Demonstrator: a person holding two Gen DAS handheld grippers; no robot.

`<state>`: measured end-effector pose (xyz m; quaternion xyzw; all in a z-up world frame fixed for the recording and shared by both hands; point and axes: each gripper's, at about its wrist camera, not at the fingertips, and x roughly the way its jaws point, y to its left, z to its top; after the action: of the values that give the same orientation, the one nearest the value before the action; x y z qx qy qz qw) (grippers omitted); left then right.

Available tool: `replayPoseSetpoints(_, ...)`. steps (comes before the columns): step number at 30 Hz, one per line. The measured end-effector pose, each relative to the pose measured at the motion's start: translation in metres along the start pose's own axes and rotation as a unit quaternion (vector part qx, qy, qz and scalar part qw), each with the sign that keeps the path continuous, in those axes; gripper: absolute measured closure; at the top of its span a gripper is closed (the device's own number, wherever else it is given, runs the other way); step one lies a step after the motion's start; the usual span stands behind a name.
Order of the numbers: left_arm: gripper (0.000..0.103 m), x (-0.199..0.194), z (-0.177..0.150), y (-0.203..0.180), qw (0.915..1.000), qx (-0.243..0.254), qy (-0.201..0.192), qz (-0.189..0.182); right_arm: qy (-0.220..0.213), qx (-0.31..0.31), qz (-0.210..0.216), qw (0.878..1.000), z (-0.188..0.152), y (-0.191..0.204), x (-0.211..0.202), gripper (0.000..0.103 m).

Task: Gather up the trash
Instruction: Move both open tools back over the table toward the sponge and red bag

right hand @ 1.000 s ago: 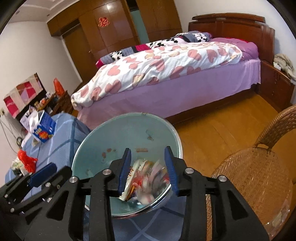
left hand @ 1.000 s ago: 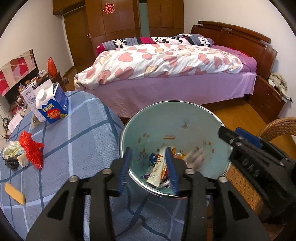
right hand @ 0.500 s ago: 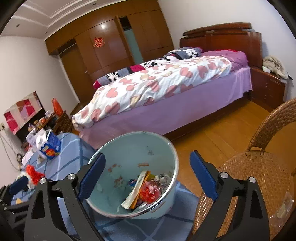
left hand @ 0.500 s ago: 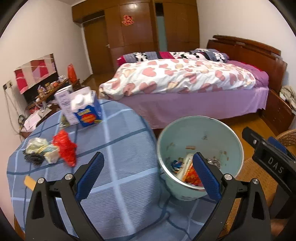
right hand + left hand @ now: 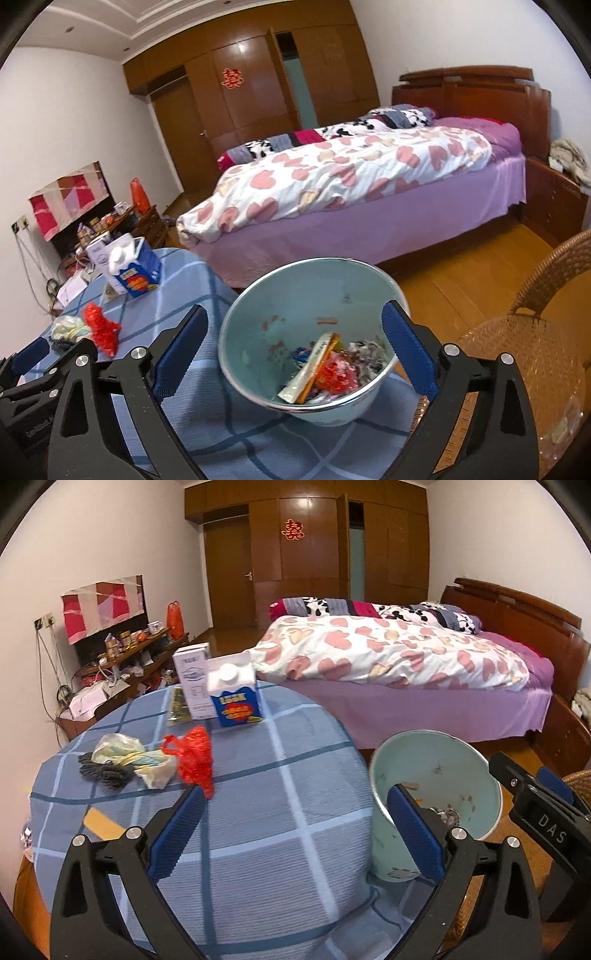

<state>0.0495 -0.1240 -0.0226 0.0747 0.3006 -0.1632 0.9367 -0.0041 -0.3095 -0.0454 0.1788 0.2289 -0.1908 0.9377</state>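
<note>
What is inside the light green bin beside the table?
The light green bin holds a pile of trash: a long white and orange wrapper, red crumpled plastic, and grey-white scraps. What lies under this pile is covered and cannot be seen.

The tablecloth [image 5: 258, 812] was blue-grey with a grid of dark blue and white lines, the bin [image 5: 258, 332] pale mint green, the crumpled bag [image 5: 195, 760] bright red, the carton [image 5: 238, 701] blue and white with a yellow-red label, and the far quilt [image 5: 388, 653] white with pink hearts over a purple sheet [image 5: 424, 709].
</note>
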Motion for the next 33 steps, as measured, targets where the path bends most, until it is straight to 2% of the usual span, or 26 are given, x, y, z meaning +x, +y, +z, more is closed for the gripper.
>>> replayPoseSetpoints(19, 0.006, -0.007, -0.016, 0.079, 0.9965, -0.054, 0.020, 0.060, 0.021, -0.042, 0.061, 0.997, -0.014, 0.073, 0.003, 0.010)
replayPoseSetpoints(33, 0.006, 0.003, -0.038, 0.146, 0.9879, -0.096, 0.046, 0.113, 0.047, -0.091, 0.114, 0.988, -0.030, 0.134, 0.018, 0.010)
